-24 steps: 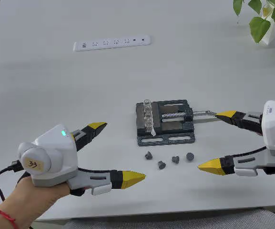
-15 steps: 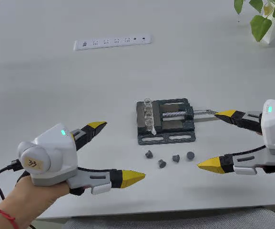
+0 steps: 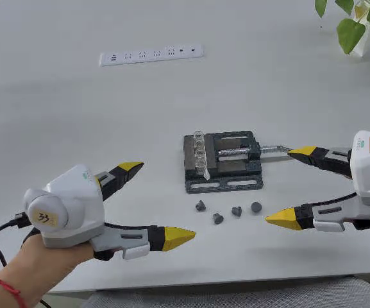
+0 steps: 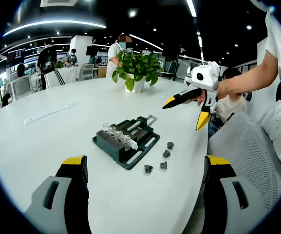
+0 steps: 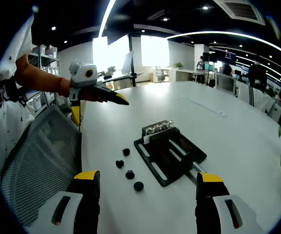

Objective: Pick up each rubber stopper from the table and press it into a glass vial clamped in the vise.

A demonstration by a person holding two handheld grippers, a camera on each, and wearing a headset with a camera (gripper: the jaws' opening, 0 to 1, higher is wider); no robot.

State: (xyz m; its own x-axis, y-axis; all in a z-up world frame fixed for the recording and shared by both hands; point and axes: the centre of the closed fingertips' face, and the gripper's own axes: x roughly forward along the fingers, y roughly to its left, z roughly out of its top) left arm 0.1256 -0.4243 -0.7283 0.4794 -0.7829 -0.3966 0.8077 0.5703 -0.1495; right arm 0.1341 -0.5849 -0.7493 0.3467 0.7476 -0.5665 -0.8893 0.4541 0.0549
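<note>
Nothing done yet, I judge: four rubber stoppers lie loose on the desk between the vise and the near edge; the glass vials clamped in it look unplugged. My left gripper and right gripper hang spread, empty. The power strip and plant sit far off; nothing blocks me.

Left claw jaws spread wide, empty; right claw same, both hovering.

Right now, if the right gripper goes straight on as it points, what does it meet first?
The right gripper would likely meet the dark metal vise first, at its screw end; height above the table is unclear.
</note>
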